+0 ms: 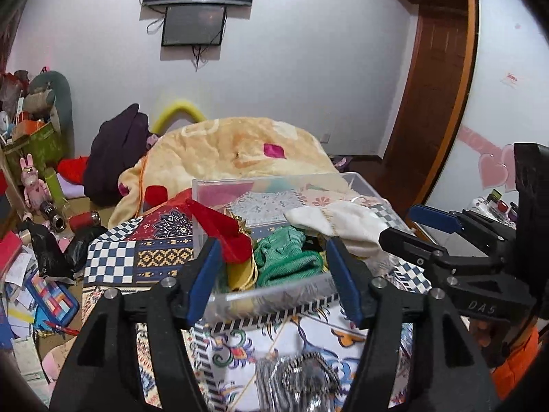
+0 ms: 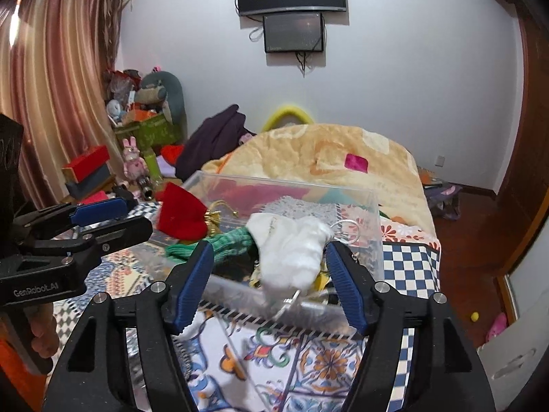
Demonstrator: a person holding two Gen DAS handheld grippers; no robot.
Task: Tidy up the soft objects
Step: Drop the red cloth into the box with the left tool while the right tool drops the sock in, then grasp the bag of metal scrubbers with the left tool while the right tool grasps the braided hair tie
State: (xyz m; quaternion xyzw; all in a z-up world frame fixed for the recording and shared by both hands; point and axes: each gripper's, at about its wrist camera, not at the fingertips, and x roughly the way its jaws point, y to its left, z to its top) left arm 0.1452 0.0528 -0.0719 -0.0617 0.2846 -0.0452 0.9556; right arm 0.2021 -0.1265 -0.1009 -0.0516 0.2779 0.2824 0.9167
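Note:
A clear plastic box (image 1: 219,304) stands on the patterned bedspread; it also shows in the right wrist view (image 2: 372,213). Inside lie a red velvet pouch (image 1: 219,230), a green knit piece (image 1: 284,257) and a white sock (image 1: 343,223). The pouch (image 2: 180,214), green knit (image 2: 226,240) and white sock (image 2: 291,250) show in the right wrist view too. My left gripper (image 1: 272,274) is open and empty at the box's near wall. My right gripper (image 2: 269,283) is open, its fingers on either side of the white sock, which is blurred; contact is unclear.
A silver sequined item (image 1: 298,381) lies on the bedspread (image 1: 113,261) near me. A peach quilt (image 1: 240,147) is heaped behind the box. The floor at left holds boxes, toys and papers (image 1: 31,240). A wooden door (image 1: 435,86) stands at right.

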